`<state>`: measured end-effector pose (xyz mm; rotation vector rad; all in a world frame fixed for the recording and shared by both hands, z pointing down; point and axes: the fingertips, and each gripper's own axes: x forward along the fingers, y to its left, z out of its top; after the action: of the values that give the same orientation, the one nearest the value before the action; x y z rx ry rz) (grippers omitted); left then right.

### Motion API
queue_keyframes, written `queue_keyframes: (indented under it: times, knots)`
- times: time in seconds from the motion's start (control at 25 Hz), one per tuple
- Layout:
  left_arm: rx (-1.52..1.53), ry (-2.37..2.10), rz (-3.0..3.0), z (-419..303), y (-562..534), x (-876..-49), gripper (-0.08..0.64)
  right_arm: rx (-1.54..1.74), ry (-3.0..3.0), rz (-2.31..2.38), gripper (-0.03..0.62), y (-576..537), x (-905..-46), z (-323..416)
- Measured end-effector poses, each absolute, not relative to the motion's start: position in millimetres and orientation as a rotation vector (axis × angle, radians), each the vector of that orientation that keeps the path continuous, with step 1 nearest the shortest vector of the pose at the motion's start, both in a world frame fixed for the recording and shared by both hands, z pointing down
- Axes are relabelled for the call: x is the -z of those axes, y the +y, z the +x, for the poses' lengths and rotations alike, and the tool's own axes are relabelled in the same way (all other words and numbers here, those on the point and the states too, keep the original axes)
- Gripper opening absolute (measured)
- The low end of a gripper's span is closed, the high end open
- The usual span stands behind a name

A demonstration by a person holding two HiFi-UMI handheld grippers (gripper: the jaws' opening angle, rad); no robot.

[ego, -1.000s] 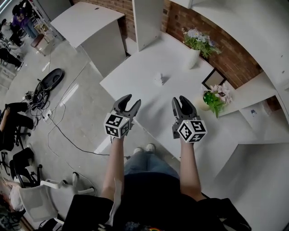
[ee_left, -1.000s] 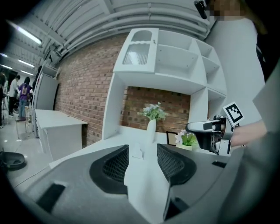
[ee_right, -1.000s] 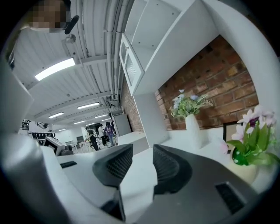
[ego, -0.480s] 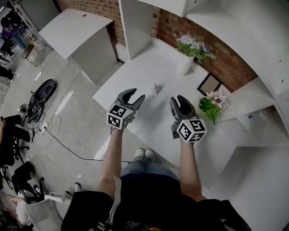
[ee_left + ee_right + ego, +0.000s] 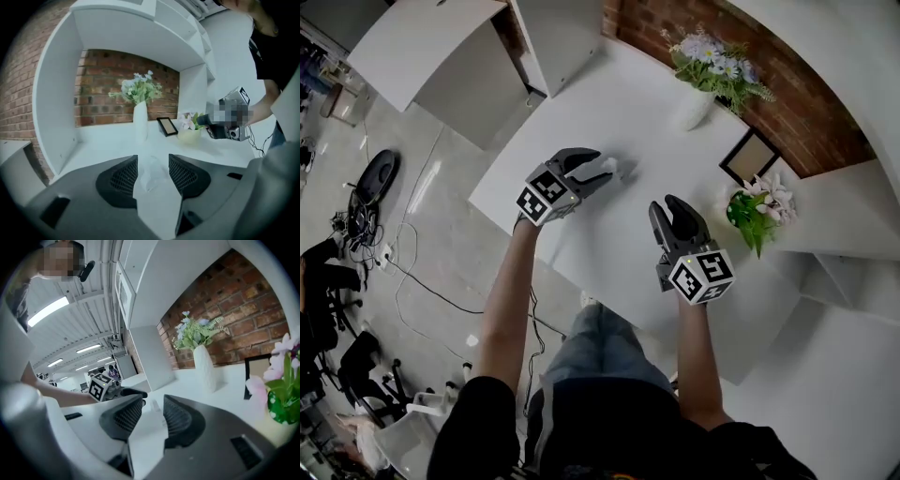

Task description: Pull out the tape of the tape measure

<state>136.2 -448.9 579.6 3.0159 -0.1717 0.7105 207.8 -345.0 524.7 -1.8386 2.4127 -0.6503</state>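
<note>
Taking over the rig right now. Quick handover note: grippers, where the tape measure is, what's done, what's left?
Left gripper: open, lined up on the small pale tape measure lying on the white desk; pads not on it.
Right gripper: open, empty, over the desk nearer the person.
Done: nothing gripped, no tape visibly out.
Left: grip the case, catch the tape end, pull.

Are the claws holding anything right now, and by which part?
Nothing is held. The left gripper stands open, the small pale tape measure lying on the table just ahead, not pinched. The right gripper is open and empty.
</note>
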Motion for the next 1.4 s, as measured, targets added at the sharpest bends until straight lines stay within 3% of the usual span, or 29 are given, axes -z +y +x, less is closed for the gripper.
queue_keyframes:
  times: [0.36, 0.44, 0.88, 1.4]
  knots:
    - [-0.959, 0.329, 2.980, 162.9, -445.0, -620.0, 0.186, 0.766, 2.459, -1.821, 0.123, -331.4, -560.9, 195.5]
    - [-0.968, 0.367, 2.974, 162.8, -441.3, -620.3, 0.138, 0.775, 2.453, -1.830, 0.124, -328.2, -562.6, 197.5]
    - [-0.887, 0.309, 2.976, 150.6, -412.4, -603.3, 0.120, 0.751, 2.522, -1.854, 0.124, -328.1, -564.6, 203.3]
    - [-0.840, 0.247, 3.048, 132.2, -344.6, -545.1, 0.117, 0.603, 3.133, -1.650, 0.144, -322.5, -553.7, 158.5]
